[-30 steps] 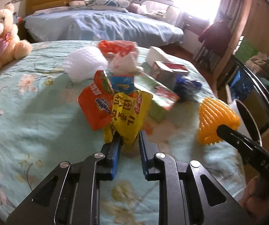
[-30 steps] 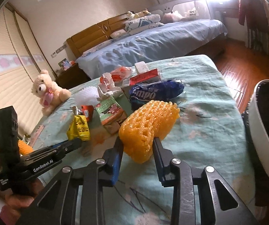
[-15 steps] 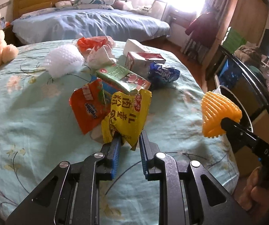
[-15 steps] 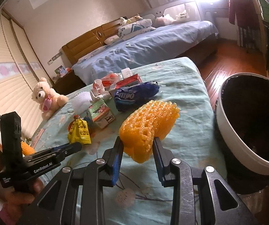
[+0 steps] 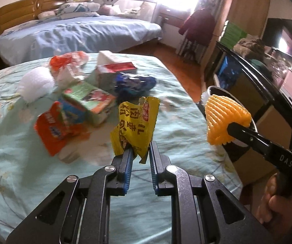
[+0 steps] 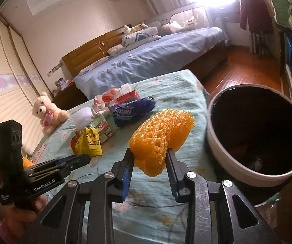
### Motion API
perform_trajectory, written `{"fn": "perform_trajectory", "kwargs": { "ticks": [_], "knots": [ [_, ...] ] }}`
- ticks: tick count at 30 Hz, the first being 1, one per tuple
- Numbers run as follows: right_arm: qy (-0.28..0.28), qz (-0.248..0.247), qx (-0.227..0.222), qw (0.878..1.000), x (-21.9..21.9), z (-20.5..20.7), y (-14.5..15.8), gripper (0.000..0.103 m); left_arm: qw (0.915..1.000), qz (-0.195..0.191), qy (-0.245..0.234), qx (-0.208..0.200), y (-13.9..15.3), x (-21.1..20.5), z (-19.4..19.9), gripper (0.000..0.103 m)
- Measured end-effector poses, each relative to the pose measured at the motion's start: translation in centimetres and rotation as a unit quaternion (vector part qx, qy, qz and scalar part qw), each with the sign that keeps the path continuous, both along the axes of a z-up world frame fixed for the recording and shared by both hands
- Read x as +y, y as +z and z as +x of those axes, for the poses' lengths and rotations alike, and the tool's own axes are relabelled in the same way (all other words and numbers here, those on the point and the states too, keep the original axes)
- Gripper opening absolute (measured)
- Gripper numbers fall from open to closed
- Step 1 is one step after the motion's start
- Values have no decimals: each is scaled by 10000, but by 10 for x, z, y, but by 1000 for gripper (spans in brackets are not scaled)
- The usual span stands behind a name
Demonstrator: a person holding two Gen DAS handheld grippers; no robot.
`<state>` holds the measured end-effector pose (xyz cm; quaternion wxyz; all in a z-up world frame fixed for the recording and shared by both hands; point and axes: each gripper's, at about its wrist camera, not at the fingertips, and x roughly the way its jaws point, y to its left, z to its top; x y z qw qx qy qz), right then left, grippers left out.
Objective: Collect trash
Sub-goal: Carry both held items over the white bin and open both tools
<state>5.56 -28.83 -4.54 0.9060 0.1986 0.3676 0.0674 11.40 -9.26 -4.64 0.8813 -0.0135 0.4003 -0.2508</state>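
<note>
While loose litter lies on the green floral bedspread, the orange packet, green carton and blue bag sit clustered together. Left gripper jaws are closing on the yellow wrapper, held clear of the bed. Right gripper clamps the orange foam net beside the bin. Only the right view shows the bin's dark interior and the teddy bear.

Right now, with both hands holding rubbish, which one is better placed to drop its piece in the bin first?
Probably the right. Its tool grips the orange foam net right beside the bin's rim. The left tool, jaws closing on the yellow wrapper, is farther back over the bed.
</note>
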Motion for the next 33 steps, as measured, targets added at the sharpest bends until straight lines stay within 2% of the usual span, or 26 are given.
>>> {"fn": "perform_trajectory", "kwargs": {
  "ticks": [12,33],
  "knots": [
    [-410,-106,-173,9990,-37,-18,14,32,9988,-144,-458,42,11,-39,-1,15],
    [-1094,-260,2,9937,-104,-37,4,32,9915,67,-1299,35,22,-128,-1,15]
  ]
}}
